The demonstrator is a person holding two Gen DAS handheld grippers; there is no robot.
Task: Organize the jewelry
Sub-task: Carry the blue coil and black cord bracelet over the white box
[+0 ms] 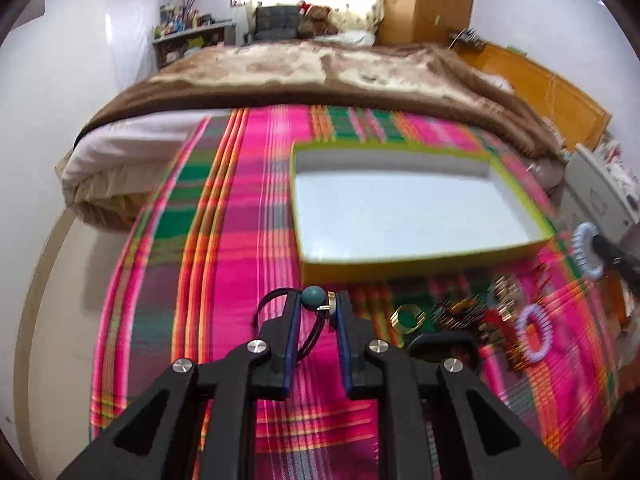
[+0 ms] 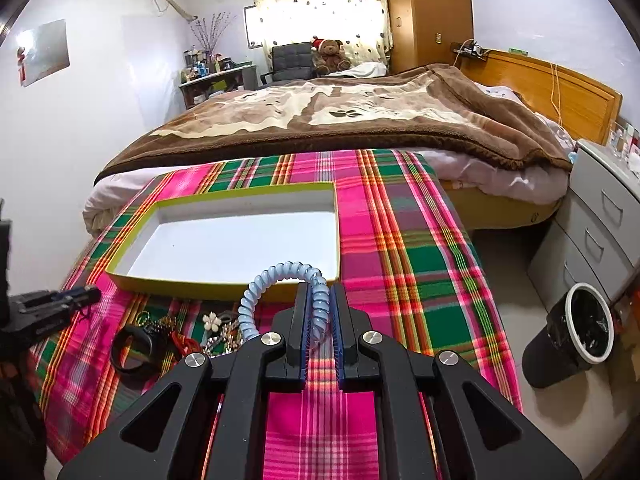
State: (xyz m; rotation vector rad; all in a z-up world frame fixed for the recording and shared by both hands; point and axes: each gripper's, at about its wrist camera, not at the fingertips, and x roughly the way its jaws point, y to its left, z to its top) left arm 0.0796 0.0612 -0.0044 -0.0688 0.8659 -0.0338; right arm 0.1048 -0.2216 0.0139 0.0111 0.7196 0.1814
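The jewelry [image 2: 168,332] lay in a heap on the plaid cloth [image 2: 420,264], just beside the near edge of the empty box [image 2: 224,280]. The left gripper [image 1: 319,304] pinched a hair tie with a green bead [image 1: 312,295], and the right gripper [image 2: 320,300] was pressed on a blue coil hair tie [image 2: 280,276]. The box stood straight ahead of both, with its long side across, and the right gripper seemed nearer to its near edge.

The right gripper [image 2: 320,312] clamps a pale blue coil hair tie [image 2: 280,280] over a plaid cloth [image 2: 400,264], near the white tray's [image 2: 224,284] front edge; jewelry [image 2: 180,332] lies nearby.
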